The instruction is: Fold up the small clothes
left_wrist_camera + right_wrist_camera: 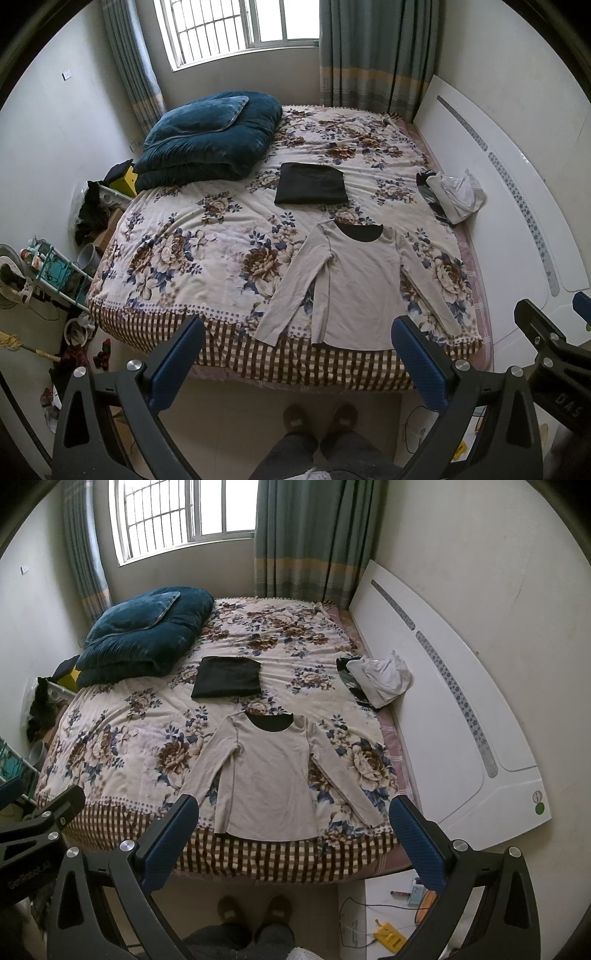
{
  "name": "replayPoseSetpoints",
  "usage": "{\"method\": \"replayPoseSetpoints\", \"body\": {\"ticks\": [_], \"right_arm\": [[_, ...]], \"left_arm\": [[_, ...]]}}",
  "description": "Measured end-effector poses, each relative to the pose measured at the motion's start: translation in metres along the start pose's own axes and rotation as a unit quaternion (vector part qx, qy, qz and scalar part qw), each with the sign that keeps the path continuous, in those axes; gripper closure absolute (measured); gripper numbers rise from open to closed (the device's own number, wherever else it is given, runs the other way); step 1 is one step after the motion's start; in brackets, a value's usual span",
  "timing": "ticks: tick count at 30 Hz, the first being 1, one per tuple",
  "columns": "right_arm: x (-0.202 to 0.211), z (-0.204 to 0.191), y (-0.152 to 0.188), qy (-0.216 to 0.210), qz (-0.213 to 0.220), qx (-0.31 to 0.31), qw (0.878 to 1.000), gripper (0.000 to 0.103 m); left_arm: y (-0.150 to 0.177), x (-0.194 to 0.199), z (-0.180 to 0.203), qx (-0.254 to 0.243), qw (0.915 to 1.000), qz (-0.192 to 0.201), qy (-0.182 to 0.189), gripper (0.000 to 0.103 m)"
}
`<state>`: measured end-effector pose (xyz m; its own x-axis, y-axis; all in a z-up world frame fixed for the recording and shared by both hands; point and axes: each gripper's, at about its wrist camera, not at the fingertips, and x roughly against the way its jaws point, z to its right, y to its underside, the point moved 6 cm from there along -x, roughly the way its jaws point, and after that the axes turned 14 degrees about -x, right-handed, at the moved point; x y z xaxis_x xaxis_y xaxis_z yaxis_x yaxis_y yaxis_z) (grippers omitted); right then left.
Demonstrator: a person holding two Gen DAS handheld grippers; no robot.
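A beige long-sleeved top (358,284) (269,771) with a black neck lining lies flat, sleeves spread, near the front edge of the flowered bed (192,243) (122,731). A folded black garment (312,183) (227,677) lies behind it at mid-bed. A small pile of unfolded white and dark clothes (452,195) (376,679) sits at the bed's right edge. My left gripper (295,343) is open and empty, held above the floor before the bed's front edge. My right gripper (293,823) is open and empty too, at about the same height; its tip shows at the right of the left wrist view (550,328).
A folded blue quilt (210,140) (144,635) lies at the bed's far left. A white headboard panel (517,192) (461,709) leans along the right wall. Clutter and a wire rack (55,273) stand on the floor at the left. The person's slippered feet (321,417) are below.
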<state>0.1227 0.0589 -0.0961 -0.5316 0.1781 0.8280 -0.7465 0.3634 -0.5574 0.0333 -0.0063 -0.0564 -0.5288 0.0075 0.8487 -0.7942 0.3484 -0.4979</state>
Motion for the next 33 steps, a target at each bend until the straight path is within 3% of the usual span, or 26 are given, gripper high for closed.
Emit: {"method": "replayPoseSetpoints", "body": {"ticks": [33], "right_arm": [[0.0004,-0.0051,-0.0006,-0.002,0.002,0.003,1.0,0.0]], "left_arm": [[-0.002,-0.0019,0.0062,0.002,1.0,0.0,0.005,0.0]]}}
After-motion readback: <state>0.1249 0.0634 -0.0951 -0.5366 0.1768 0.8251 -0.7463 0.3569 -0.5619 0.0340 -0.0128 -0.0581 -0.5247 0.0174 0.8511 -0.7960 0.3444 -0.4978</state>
